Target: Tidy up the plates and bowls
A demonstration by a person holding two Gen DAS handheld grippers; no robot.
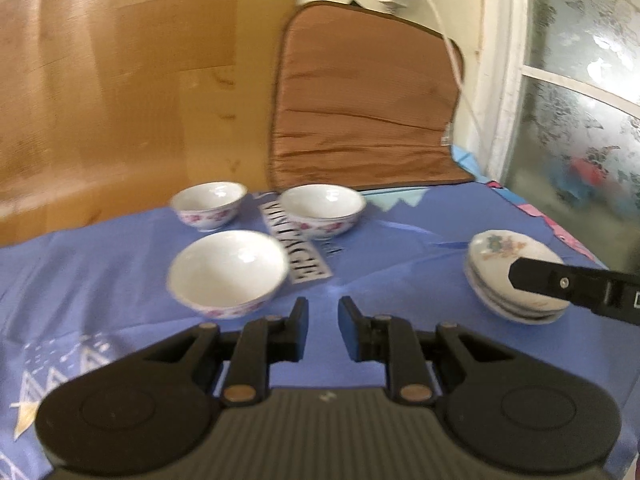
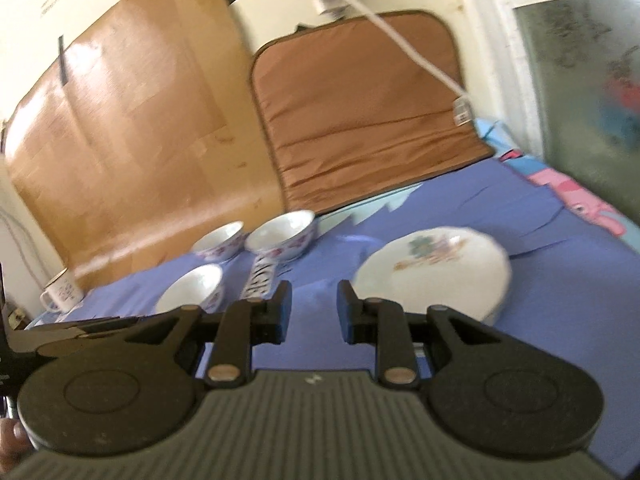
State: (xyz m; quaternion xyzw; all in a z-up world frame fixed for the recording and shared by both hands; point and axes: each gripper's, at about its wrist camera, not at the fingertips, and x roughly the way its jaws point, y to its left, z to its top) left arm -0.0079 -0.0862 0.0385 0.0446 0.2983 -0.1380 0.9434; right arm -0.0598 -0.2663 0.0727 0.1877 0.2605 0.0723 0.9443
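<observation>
Three white bowls with pink flowers stand on the blue cloth: a near bowl (image 1: 228, 272), a far left bowl (image 1: 209, 205) and a far right bowl (image 1: 323, 210). A stack of white flowered plates (image 1: 508, 276) sits to the right. My left gripper (image 1: 323, 312) is open and empty, just right of the near bowl. A finger of the right gripper (image 1: 560, 282) reaches in front of the plates. In the right wrist view my right gripper (image 2: 313, 300) is open and empty, just left of the plate stack (image 2: 434, 270). The bowls (image 2: 280, 236) lie beyond.
A brown cushion (image 1: 360, 96) and a cardboard sheet (image 1: 120, 80) lean against the back wall. A white cable (image 2: 416, 48) hangs over the cushion. A mug (image 2: 62, 290) stands at the far left. A frosted window (image 1: 580, 100) is on the right.
</observation>
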